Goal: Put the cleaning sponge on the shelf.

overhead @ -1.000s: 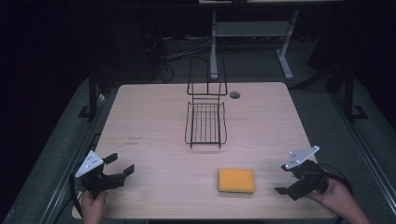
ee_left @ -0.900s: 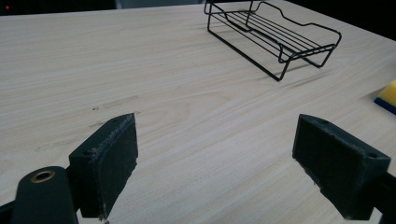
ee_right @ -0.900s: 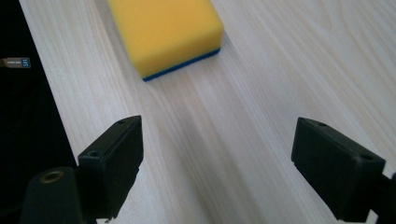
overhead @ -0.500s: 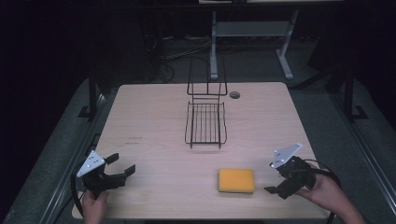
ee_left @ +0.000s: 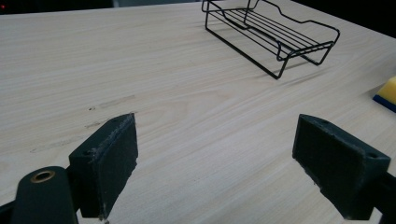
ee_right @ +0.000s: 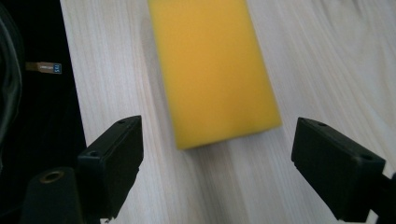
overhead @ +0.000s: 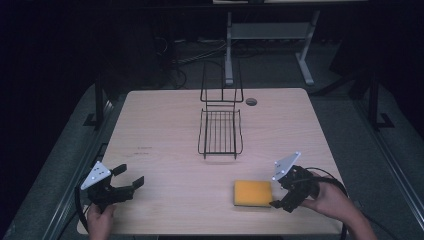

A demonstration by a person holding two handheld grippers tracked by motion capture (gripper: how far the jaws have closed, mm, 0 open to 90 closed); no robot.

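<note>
The right gripper point(overhead: 283, 196) hovers just beside the right end of the flat yellow rectangular sponge point(overhead: 253, 193), its two black jaws spread wide with nothing between them. In the right gripper view the sponge point(ee_right: 212, 70) lies lengthwise ahead of the jaws, its near short edge just short of the gap, so the jaws look lined up to straddle it but are not yet around it.

The sponge rests flat on the pale wooden table point(overhead: 165, 130), near the front edge and well apart from the black wire rack point(overhead: 220, 131), which stands beyond it toward the table's middle with its tall back frame on the far side. The rack holds nothing.

The left gripper point(overhead: 124, 180) sits far to the left of the sponge, near the front left corner, jaws likewise wide apart and empty; from its own view the rack point(ee_left: 271, 35) and a corner of the sponge point(ee_left: 386, 93) lie off ahead.

As a judgement, the work is at its start: the approach is nearly done, while gripping, lifting and, probably, carrying the sponge to the rack all remain.
</note>
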